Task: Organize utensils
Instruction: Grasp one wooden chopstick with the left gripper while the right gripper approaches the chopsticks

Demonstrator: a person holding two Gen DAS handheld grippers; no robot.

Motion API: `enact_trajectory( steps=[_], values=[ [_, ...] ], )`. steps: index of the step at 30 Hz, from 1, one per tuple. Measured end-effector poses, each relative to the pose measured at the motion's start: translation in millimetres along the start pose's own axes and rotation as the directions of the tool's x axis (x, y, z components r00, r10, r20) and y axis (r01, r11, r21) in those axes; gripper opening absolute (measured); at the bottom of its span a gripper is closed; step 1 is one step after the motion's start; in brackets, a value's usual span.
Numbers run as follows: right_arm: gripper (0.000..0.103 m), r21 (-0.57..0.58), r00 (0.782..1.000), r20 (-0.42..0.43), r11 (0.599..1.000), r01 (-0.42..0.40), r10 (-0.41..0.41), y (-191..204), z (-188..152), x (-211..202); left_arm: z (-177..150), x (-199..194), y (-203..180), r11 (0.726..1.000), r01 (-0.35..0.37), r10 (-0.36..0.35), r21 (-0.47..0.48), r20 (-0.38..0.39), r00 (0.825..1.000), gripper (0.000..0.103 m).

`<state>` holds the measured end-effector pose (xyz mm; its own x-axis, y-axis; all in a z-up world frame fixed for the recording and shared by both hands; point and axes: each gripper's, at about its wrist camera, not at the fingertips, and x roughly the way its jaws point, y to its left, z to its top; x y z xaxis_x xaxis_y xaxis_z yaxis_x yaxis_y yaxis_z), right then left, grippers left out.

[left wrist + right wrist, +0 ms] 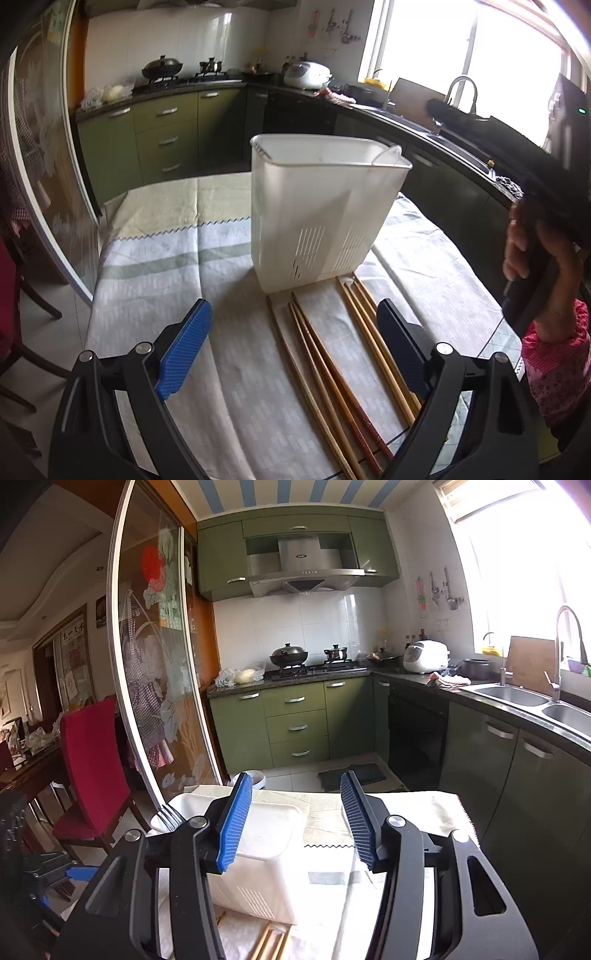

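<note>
Altogether six chopsticks (332, 369), one holder (317, 210), one fork (170, 818)

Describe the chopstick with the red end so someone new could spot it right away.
On the cloth-covered table, look just in front of the white plastic utensil holder, where wooden chopsticks lie fanned out. The one you want sits mid-bunch; unlike its plain neighbours, its near end is textured red.

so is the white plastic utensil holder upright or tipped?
Upright. The white plastic utensil holder stands on its base on the cloth, open rim up, with the wooden chopsticks lying flat in front of it.
</note>
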<state>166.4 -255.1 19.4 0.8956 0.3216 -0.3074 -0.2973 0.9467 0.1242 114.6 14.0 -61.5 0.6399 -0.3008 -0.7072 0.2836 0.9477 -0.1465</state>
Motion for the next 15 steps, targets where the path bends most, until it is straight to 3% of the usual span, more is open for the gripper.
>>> enact_trajectory(
  steps=[5,8,15],
  values=[
    [0.055,-0.013,0.998,-0.031,0.999,0.052,-0.052,-18,-14,-45,-6,38,18,0.994,-0.057,0.041,-0.098,-0.162,0.986,0.084],
    [0.055,-0.01,0.995,-0.074,0.998,0.063,-0.064,-34,-28,-64,-12,59,23,0.989,-0.078,0.045,-0.125,-0.245,0.969,0.067],
    [0.055,0.028,0.985,-0.138,0.993,0.112,-0.107,-78,-54,-96,-24,80,12,0.985,-0.157,0.125,-0.077,-0.319,0.94,0.054]
  ],
)
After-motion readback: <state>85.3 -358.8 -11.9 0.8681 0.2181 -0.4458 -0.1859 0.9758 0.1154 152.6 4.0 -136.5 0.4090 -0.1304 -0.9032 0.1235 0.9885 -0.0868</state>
